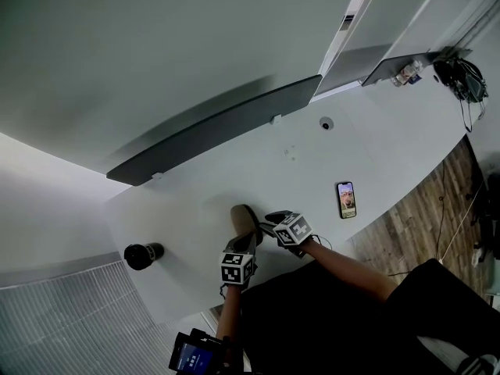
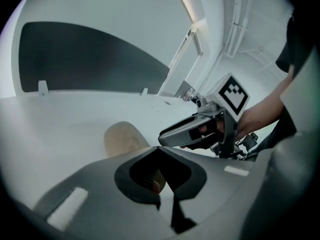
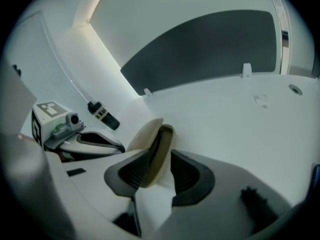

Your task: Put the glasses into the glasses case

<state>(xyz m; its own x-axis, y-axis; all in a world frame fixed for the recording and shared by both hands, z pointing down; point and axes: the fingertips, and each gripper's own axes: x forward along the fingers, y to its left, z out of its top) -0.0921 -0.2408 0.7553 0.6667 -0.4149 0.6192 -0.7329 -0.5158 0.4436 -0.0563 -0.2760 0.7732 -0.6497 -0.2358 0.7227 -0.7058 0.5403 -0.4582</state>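
The glasses case [image 1: 245,219] lies just below the centre of the head view, over the white worktop [image 1: 312,155]; whether it rests on the surface or hangs clear of it cannot be told. Both tongs meet at its near end. Right tongs [image 3: 161,159]: the jaws stand part-way apart and bear on the case, which stands on edge between them with its two halves slightly parted and a dark slit between the halves. Left tongs [image 2: 161,159]: the jaw tips stand close together and appear to pinch the near rim of the case; a tan corner shows between the pads. The glasses appear in no view, and whether they lie inside the case cannot be told. A phone [image 1: 346,199] at right and a black bottle [image 1: 143,255] at lower left lie well apart from the work. Handling, as a judgement: the case is a light, stiff clamshell with a smooth rounded shell that can slip from the pads. Grip across one half near its end, with moderate pressure. Glasses are light and fragile; take them by the bridge or a temple, never by a lens.
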